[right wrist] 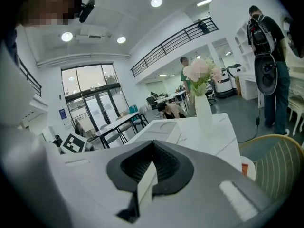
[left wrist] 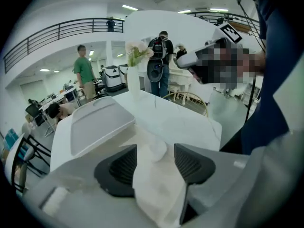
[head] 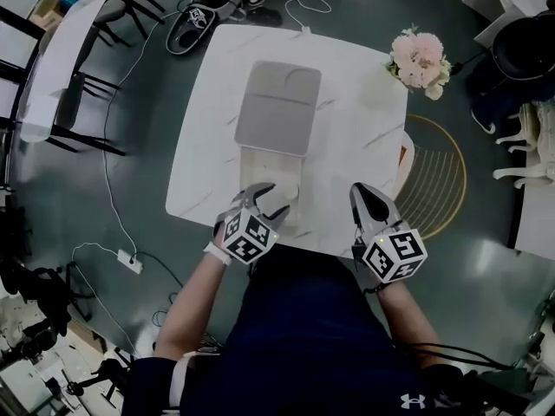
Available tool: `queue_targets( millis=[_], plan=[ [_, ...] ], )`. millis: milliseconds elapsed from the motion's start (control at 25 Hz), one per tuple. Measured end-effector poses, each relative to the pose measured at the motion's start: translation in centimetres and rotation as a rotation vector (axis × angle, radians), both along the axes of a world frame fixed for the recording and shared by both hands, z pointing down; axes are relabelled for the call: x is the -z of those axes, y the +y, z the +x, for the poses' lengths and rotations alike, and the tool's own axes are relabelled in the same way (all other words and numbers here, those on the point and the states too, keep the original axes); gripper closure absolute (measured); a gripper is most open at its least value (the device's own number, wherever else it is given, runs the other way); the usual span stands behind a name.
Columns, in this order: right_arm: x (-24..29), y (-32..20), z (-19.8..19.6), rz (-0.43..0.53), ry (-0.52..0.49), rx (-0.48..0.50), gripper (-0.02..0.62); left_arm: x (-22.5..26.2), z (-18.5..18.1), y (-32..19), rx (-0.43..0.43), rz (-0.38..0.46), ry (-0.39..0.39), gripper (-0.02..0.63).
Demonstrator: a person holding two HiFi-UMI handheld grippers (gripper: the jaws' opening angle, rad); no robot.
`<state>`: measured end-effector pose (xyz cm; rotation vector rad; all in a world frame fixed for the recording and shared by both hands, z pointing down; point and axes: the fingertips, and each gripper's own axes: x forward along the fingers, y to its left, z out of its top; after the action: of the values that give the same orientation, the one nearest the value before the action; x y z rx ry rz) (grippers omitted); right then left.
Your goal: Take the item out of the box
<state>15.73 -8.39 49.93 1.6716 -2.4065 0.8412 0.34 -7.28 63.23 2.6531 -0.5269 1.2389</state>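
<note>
Logged open-lidded box (head: 269, 167) on surface (head: 364, 137), white wrapped item (left wrist: 159, 189) at its near end, between wide-open left gripper (left wrist: 154, 152); right gripper (right wrist: 152, 163) closed on pale slip (right wrist: 146, 186).

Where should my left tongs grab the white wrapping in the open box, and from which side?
Pinch the bunched ridge of the white wrapping that runs between the open left tongs. Coming from the near side looks best: the lid lies folded back on the far side, and the soft ridge stands up narrow enough to squeeze.
</note>
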Motion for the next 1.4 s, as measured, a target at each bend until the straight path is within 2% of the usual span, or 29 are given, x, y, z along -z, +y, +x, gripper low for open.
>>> queue_targets(
  millis=[280, 560, 720, 880, 1120, 1400],
  plan=[
    [-1.1, -0.1, 1.2, -0.043, 0.0, -0.08, 0.592, -3.0, 0.9, -0.1, -0.178, 0.023, -0.104, 0.344],
    [-2.0, -0.3, 1.3, -0.062, -0.01, -0.118, 0.592, -5.0, 1.8, -0.4, -0.256, -0.025, -0.145, 0.344],
    [-2.2, -0.2, 1.2, -0.069, -0.017, -0.132, 0.592, -5.5, 2.1, -0.2, -0.289, -0.027, -0.144, 0.356],
    [-2.2, 0.5, 1.2, -0.073, -0.021, -0.148, 0.592, -5.6, 2.5, -0.2, -0.308, -0.007, -0.134, 0.425],
    [-2.1, 1.3, 1.9, -0.078, -0.022, -0.172, 0.592, -5.5, 2.8, -0.2, -0.321, 0.003, -0.148, 0.433],
    [-1.7, 1.3, 1.5, -0.066, -0.021, -0.155, 0.592, -4.3, 2.3, -0.9, -0.226, -0.009, -0.105, 0.434]
  ],
)
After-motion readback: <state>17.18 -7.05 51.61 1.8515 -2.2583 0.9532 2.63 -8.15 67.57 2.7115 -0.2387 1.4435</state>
